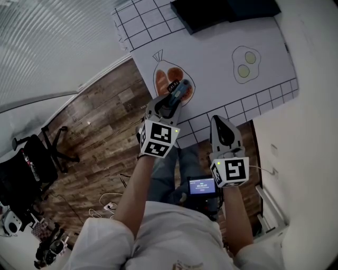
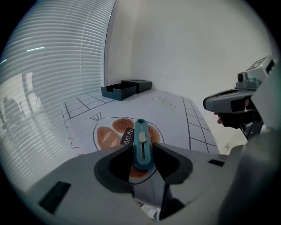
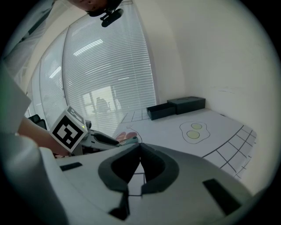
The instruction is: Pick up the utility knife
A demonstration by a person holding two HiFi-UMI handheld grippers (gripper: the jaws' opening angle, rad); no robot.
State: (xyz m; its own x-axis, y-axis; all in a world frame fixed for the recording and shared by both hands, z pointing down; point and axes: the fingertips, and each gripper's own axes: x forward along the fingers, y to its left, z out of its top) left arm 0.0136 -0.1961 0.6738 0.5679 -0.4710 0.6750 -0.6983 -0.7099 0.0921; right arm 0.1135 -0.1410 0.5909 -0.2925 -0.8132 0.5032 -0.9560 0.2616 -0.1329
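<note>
Utility knife [image 2: 142,147] gripped in left fingers [image 2: 170,154] above bread drawing [image 2: 107,134], black trays [image 2: 125,89] beyond; right fingers [image 3: 153,161] closed.

**Colour and pattern findings**

Utility knife [image 2: 142,148]: teal, with a pale slider. My left gripper [image 2: 142,147] and right gripper [image 3: 139,149] are grey with dark pads, and their cubes carry black-and-white square markers. Mat [image 1: 211,50]: white, with black grid lines at the edges. Bread drawing [image 2: 109,134] is orange-brown; egg drawing [image 1: 245,63] has yellow-green yolks. Trays [image 1: 222,11] are black. Floor [image 1: 100,116]: brown wood planks.
</note>
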